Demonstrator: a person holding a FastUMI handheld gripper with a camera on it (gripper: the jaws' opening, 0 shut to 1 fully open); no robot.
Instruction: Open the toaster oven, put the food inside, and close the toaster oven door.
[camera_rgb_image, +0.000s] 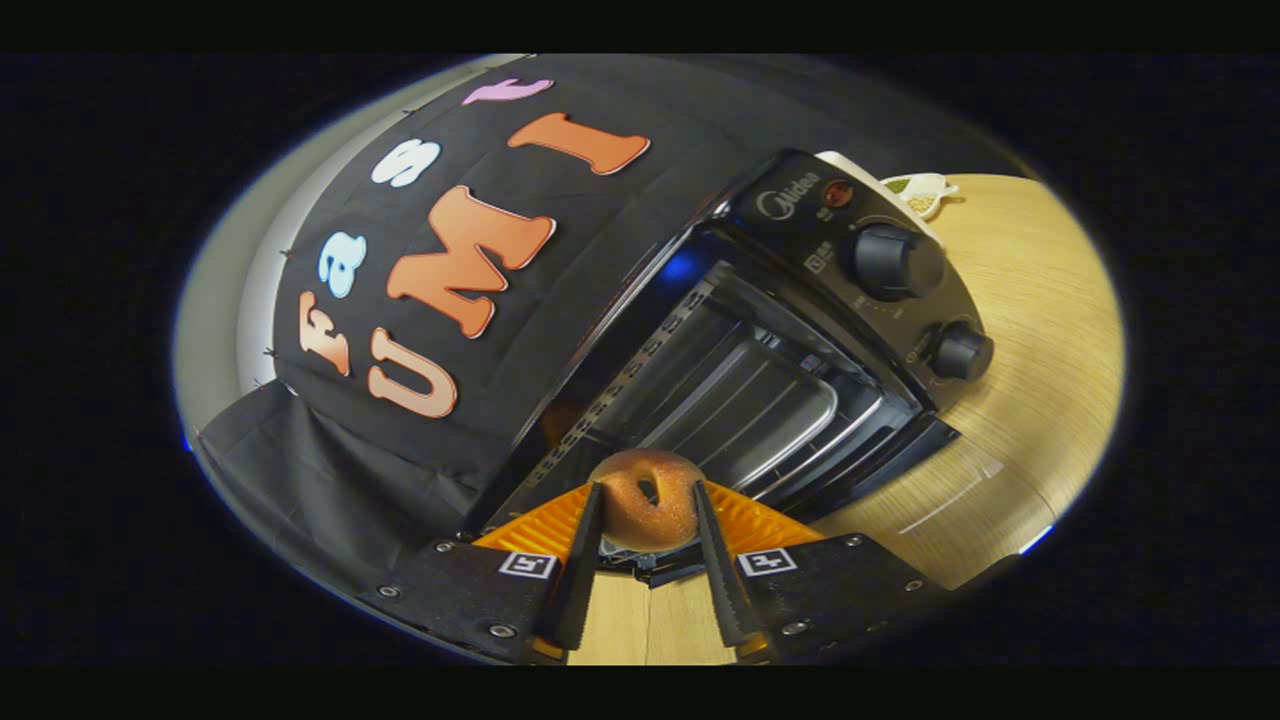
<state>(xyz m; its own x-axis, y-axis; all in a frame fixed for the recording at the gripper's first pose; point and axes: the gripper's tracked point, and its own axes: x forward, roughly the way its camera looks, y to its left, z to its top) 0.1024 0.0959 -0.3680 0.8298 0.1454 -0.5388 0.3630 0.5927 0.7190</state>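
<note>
Your gripper (648, 500) is clamped on a doughnut (648, 497), a ring-shaped brown piece with a small hole and a sugary, speckled surface, and both fingers (583, 560) press against its sides, one on the left and one on the right, so it sits upright between their tips. You are holding it just in front of the toaster oven (760, 350), which appears tilted in your view. The oven's door (905, 450) is open, folded down toward you, and the doughnut hangs near the mouth of the cavity without touching anything inside, as far as you can tell. Beyond the doughnut, inside the oven, a metal tray (740, 410) lies on the wire rack (850, 425), its rim catching the light. To the right of the cavity is the dark control panel, with a large upper knob (897, 261) and a smaller lower knob (962, 351) below it, and a small red lamp (838, 193) above them. The oven stands on a light wooden table (1040, 330), which stretches away to the right and shows again between your fingers, nearer to you. Farther off, past the top of the oven, a small white dish (922, 192) with something greenish in it rests on that table.
</note>
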